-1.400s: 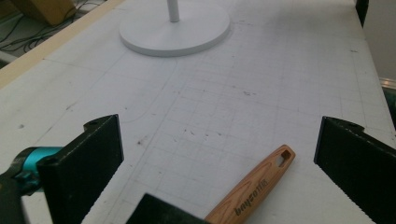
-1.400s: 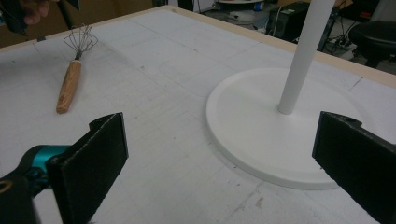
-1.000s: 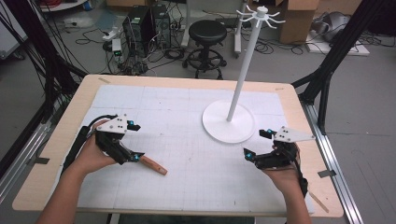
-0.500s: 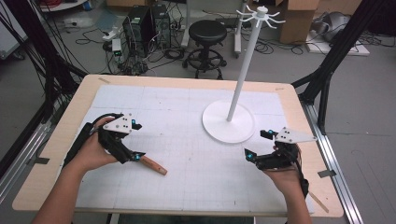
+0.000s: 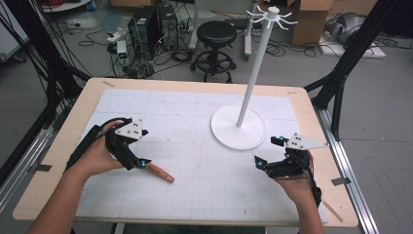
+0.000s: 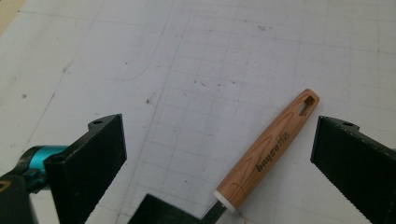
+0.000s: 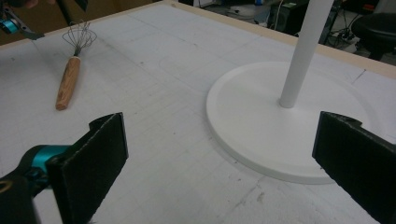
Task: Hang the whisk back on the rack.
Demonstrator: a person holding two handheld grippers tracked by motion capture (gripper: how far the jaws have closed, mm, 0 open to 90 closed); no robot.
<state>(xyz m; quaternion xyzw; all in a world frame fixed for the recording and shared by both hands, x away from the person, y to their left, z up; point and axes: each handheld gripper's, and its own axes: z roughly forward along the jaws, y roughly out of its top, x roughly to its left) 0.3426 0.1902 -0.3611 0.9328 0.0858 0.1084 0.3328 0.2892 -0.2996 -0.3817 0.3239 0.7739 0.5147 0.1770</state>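
A whisk [image 5: 160, 172] with a wooden handle lies flat on the white gridded mat [image 5: 195, 146], left of centre. My left gripper [image 5: 136, 158] hovers over the whisk's wire end, open. In the left gripper view the handle [image 6: 268, 154] lies between the wide-apart jaws of my left gripper [image 6: 222, 158], untouched by either. My right gripper [image 5: 269, 152] is open at the right, just short of the white stand's round base [image 5: 238, 127]. The right gripper view has that base [image 7: 261, 121] ahead of my open right gripper [image 7: 219, 158], and the whisk [image 7: 70, 79] far off at the upper left.
The stand's white pole [image 5: 255, 63] rises to a ring of hooks [image 5: 272, 14] at its top. The mat covers most of the wooden table [image 5: 92, 92]. Beyond the table's far edge are a black stool [image 5: 216, 36], computers and cables on the floor.
The left hand has drifted very slightly to the right over the whisk. The whisk and the right gripper have stayed where they were.
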